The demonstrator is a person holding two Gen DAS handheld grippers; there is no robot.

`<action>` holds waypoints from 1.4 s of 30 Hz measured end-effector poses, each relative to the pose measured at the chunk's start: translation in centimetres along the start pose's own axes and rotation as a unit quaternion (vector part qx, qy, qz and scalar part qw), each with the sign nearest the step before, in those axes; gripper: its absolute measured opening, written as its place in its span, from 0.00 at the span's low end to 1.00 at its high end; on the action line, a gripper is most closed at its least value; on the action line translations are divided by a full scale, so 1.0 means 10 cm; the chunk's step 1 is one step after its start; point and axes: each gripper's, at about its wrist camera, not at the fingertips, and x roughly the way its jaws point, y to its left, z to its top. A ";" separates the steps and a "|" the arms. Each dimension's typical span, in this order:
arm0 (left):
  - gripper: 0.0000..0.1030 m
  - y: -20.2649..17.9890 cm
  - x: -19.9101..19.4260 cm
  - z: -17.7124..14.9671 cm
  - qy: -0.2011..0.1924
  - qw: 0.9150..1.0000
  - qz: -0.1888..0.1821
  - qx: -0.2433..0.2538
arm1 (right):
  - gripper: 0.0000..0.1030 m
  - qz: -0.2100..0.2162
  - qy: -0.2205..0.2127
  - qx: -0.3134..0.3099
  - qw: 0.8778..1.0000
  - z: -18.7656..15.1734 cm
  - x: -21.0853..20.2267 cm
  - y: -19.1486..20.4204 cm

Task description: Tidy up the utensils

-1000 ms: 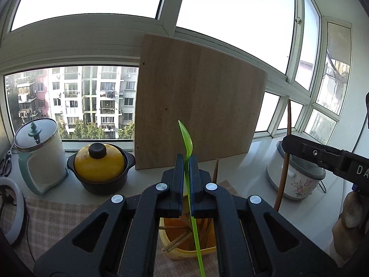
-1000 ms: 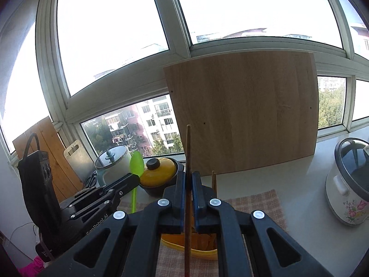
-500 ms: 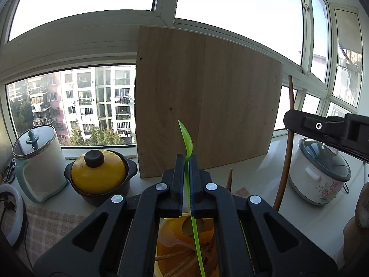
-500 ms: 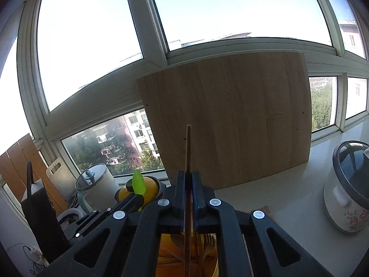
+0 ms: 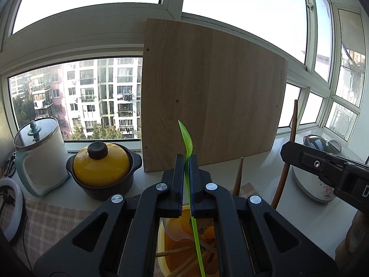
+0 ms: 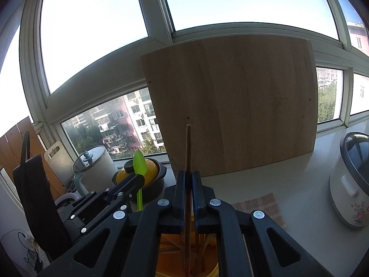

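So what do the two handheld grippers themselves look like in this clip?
Both are matt black plastic. The left gripper and the right gripper each have two flat parallel jaws on angular linkage arms with triangular cut-outs and round silver rivets. Partial white lettering shows on the right gripper's side in the left wrist view. No hand or sleeve is visible.

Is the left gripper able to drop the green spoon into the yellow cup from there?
Probably yes. The left gripper holds the green spoon upright, its lower end already down inside the yellow cup among the wooden sticks. Nothing blocks it.
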 end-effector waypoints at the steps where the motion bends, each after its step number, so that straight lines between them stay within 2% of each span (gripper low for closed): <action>1: 0.01 0.01 -0.01 0.01 0.001 1.000 -0.001 -0.001 | 0.03 -0.001 0.002 -0.001 1.000 -0.01 0.00 0.00; 7: 0.01 0.06 -0.13 0.03 -0.001 1.000 -0.005 -0.004 | 0.04 0.004 0.019 -0.002 1.000 -0.13 -0.03 -0.03; 12: 0.01 0.12 -0.33 0.01 -0.003 1.000 -0.010 -0.006 | 0.08 0.003 0.034 -0.010 0.999 -0.26 -0.08 0.00; 15: 0.01 0.16 -0.47 -0.03 -0.005 1.000 -0.012 -0.005 | 0.16 0.006 0.039 -0.016 0.999 -0.36 -0.14 0.05; 29: 0.02 0.33 -1.18 -0.17 -0.020 0.999 -0.020 0.016 | 0.17 0.012 0.040 -0.037 0.998 -0.68 -0.61 0.36; 30: 0.04 0.34 -1.23 -0.19 -0.021 0.999 -0.020 0.017 | 0.17 0.013 0.039 -0.038 0.998 -0.70 -0.65 0.38; 33: 0.21 0.38 -1.39 -0.27 -0.024 0.999 -0.024 0.023 | 0.22 0.008 0.032 -0.039 0.999 -0.77 -0.79 0.44; 36: 0.22 0.42 -1.56 -0.38 -0.020 0.999 -0.026 0.029 | 0.26 -0.001 0.025 -0.045 0.999 -0.83 -0.94 0.49; 38: 0.26 0.43 -1.67 -0.48 -0.019 0.999 -0.026 0.035 | 0.30 -0.007 0.020 -0.051 0.998 -0.89 -1.05 0.53; 40: 0.47 0.44 -1.78 -0.57 -0.018 0.999 -0.025 0.042 | 0.43 -0.010 0.015 -0.052 0.998 -0.94 -1.14 0.56; 42: 0.57 0.45 -1.89 -0.66 -0.019 0.998 -0.023 0.046 | 0.54 -0.017 0.008 -0.053 0.998 -0.99 -1.23 0.58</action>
